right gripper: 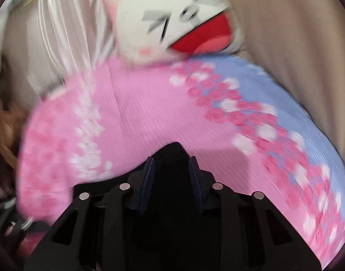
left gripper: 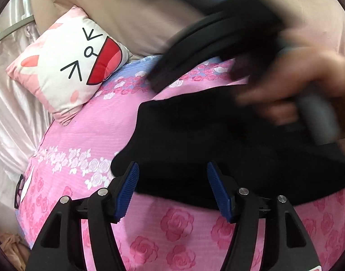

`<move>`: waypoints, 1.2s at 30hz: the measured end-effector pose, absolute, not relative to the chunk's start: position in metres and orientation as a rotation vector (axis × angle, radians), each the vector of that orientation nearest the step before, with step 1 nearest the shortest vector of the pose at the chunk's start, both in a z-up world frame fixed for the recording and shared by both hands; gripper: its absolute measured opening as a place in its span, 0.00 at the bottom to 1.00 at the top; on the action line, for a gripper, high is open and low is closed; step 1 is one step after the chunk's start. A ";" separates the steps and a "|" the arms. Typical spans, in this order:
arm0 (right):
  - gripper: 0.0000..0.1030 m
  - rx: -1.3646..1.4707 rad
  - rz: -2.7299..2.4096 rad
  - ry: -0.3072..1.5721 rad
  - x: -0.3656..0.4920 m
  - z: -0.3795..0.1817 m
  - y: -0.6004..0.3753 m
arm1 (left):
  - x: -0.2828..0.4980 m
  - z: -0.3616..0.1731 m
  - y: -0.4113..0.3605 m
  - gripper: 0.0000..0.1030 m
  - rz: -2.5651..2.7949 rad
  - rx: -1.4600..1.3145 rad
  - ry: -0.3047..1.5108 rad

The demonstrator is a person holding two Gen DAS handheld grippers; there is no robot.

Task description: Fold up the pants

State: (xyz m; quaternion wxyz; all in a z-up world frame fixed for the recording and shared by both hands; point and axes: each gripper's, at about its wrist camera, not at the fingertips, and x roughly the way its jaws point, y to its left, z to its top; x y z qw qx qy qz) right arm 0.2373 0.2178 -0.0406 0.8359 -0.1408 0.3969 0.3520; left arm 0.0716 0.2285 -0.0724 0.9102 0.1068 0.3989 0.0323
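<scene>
The black pants (left gripper: 206,140) lie bunched on the pink rose-patterned bedspread (left gripper: 86,135). My left gripper (left gripper: 172,169) is open, its blue pads (left gripper: 127,189) on either side of the near edge of the pants, holding nothing. My right gripper, blurred by motion, shows in the left wrist view (left gripper: 163,76) above the pants, held in a hand (left gripper: 308,85). In the right wrist view my right gripper (right gripper: 171,160) has black pants fabric (right gripper: 172,180) between its blue pads (right gripper: 147,180) and is shut on it above the bedspread (right gripper: 138,117).
A white and pink cartoon-face pillow (left gripper: 66,67) rests at the back left of the bed, also in the right wrist view (right gripper: 181,22). A beige cloth (left gripper: 150,11) hangs behind it. Shiny pale curtains (left gripper: 12,117) are at left. Black glasses (left gripper: 20,189) lie at the bed's left edge.
</scene>
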 end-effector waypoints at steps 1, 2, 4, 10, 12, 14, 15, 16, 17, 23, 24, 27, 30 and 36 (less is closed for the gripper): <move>0.34 -0.295 0.699 0.836 0.224 -0.040 0.194 | 0.068 -0.074 0.231 0.63 0.068 0.213 0.826; 0.35 -0.268 0.681 0.848 0.206 -0.044 0.161 | 0.065 -0.075 0.232 0.64 0.070 0.209 0.830; 0.55 -0.244 0.650 0.890 0.174 -0.057 0.117 | 0.060 -0.079 0.231 0.64 0.069 0.202 0.838; 0.70 -0.389 0.554 0.882 0.083 -0.095 0.055 | 0.055 -0.072 0.200 0.64 -0.004 0.190 0.824; 0.60 -0.412 0.515 0.880 0.082 -0.102 0.054 | 0.054 -0.066 0.185 0.64 -0.034 0.190 0.813; 0.58 -0.385 0.511 0.879 0.089 -0.108 0.051 | 0.053 -0.061 0.169 0.64 -0.059 0.188 0.806; 0.58 -0.380 0.514 0.877 0.091 -0.109 0.051 | 0.052 -0.058 0.161 0.64 -0.075 0.183 0.806; 0.58 -0.393 0.515 0.869 0.092 -0.109 0.053 | 0.051 -0.057 0.157 0.64 -0.079 0.180 0.811; 0.58 -0.415 0.514 0.859 0.090 -0.109 0.058 | 0.051 -0.055 0.152 0.64 -0.080 0.173 0.821; 0.50 -0.450 0.563 0.841 0.087 -0.113 0.071 | 0.052 -0.047 0.146 0.65 -0.068 0.118 0.878; 0.42 -0.412 0.583 0.866 0.090 -0.113 0.070 | 0.054 -0.047 0.148 0.65 -0.061 0.119 0.883; 0.09 -0.347 0.551 0.891 0.103 -0.105 0.064 | 0.050 -0.046 0.149 0.66 -0.016 0.136 0.890; 0.08 -0.298 0.576 0.905 0.100 -0.098 0.056 | 0.045 -0.044 0.154 0.76 0.011 0.135 0.886; 0.14 -0.355 0.582 0.865 0.071 -0.104 0.063 | 0.047 -0.051 0.158 0.77 0.043 0.117 0.901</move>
